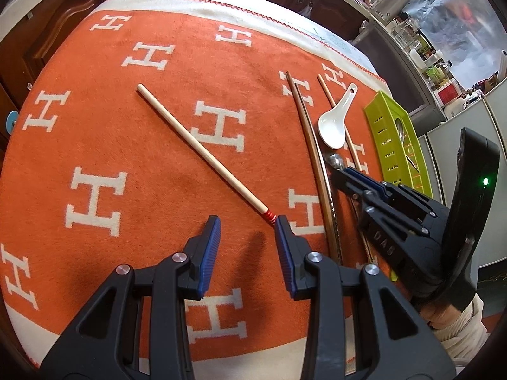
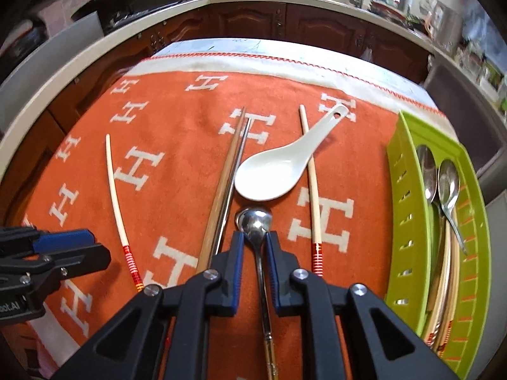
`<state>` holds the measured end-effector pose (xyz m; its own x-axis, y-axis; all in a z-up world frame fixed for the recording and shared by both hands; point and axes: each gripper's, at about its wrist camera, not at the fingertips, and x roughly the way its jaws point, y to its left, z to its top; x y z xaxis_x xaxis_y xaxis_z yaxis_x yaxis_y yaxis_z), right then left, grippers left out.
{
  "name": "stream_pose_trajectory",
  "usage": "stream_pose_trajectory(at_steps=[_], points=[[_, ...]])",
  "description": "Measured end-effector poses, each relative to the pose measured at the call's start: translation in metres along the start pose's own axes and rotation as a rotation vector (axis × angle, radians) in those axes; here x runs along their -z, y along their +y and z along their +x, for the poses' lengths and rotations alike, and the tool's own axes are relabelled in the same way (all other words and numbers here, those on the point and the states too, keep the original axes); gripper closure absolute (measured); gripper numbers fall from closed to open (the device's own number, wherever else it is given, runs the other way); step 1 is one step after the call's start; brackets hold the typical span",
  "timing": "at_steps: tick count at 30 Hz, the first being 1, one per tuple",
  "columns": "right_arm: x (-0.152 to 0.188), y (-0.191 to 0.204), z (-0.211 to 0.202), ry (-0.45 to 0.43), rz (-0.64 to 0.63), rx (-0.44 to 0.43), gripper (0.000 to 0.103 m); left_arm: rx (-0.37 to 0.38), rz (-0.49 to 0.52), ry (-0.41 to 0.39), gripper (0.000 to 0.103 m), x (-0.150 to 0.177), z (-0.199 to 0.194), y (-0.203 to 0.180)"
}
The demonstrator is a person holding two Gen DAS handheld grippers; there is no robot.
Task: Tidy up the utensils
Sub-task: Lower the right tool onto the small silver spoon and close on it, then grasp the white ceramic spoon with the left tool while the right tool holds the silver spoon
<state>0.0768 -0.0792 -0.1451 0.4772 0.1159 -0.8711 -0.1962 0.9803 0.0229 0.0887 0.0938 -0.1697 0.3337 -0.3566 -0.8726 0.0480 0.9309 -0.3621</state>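
Observation:
A metal spoon (image 2: 255,218) lies on the orange blanket (image 2: 177,120), bowl pointing away. My right gripper (image 2: 255,237) is shut on its thin neck, low over the cloth, and shows in the left wrist view as the right gripper (image 1: 340,171). Just beyond the metal spoon lies a white ceramic spoon (image 2: 272,171). My left gripper (image 1: 247,221) stands open with nothing between its pads. Its right fingertip (image 1: 282,221) is beside the red-banded end of a pale chopstick (image 1: 202,148).
A green slotted tray (image 2: 408,190) at the right edge holds two metal spoons (image 2: 448,183) and several chopsticks. A dark chopstick pair (image 2: 228,174) lies left of the held spoon, and another red-banded chopstick (image 2: 312,183) lies to its right. Wooden cabinets stand beyond the table.

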Motion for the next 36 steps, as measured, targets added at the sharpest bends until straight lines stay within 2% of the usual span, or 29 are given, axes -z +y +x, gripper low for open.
stream_pose_trajectory(at_steps=[13, 17, 21, 29, 36], points=[[0.004, -0.033, 0.0, 0.039, 0.204, -0.212, 0.098, 0.004, 0.021, 0.0, 0.071, 0.001, 0.001, -0.009], [0.008, -0.032, -0.004, 0.033, 0.198, -0.219, 0.098, 0.029, 0.037, 0.01, 0.071, 0.0, 0.002, -0.017], [0.01, -0.028, -0.007, 0.017, 0.175, -0.223, 0.098, 0.134, 0.047, 0.011, 0.071, -0.012, 0.005, -0.034], [0.012, -0.024, -0.013, -0.011, 0.138, -0.213, 0.098, 0.229, 0.002, 0.054, 0.071, -0.045, 0.033, -0.053], [0.013, -0.026, -0.018, -0.025, 0.126, -0.208, 0.098, 0.25, -0.024, 0.078, 0.071, -0.05, 0.048, -0.062]])
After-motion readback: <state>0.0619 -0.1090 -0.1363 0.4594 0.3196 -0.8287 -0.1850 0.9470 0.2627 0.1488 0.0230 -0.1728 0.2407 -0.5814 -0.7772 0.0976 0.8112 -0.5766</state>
